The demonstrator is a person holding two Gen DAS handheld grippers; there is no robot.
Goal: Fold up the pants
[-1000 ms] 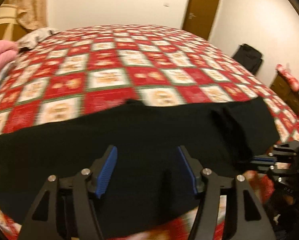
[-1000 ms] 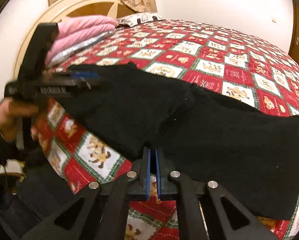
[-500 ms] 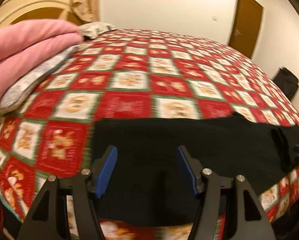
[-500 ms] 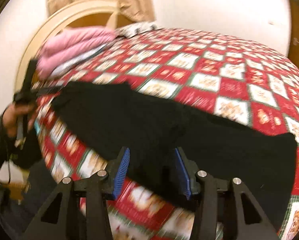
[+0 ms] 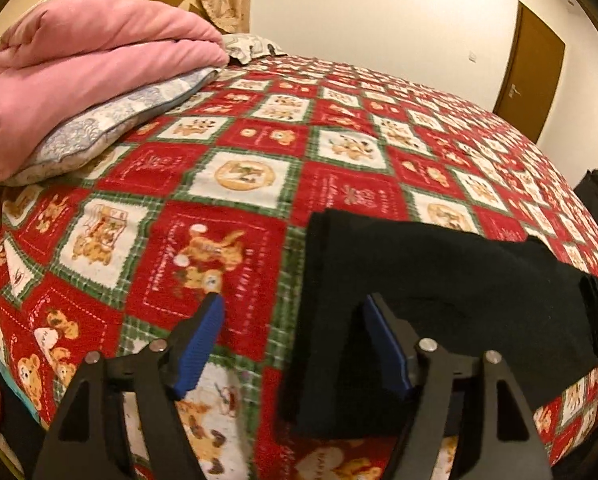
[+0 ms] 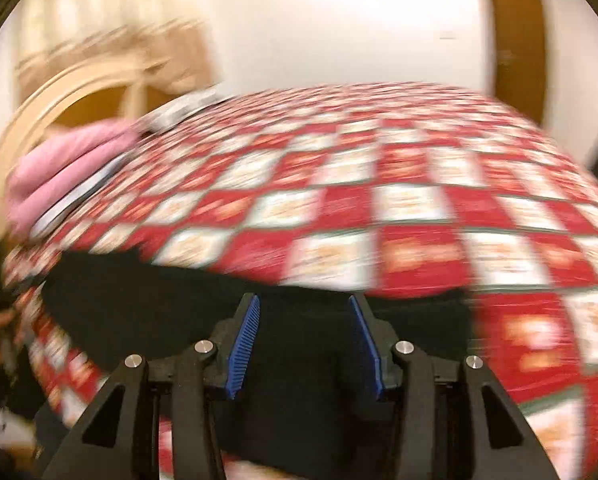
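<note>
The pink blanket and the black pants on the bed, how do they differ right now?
The pink blanket is a thick, puffy bundle folded in layers; the black pants lie thin and flat. The blanket sits at the head of the bed on a grey patterned pillow; the pants lie straight on the red patchwork bedspread at its near edge, partly hanging over it. Both are plain, single-coloured fabric, and no gripper holds either.
</note>
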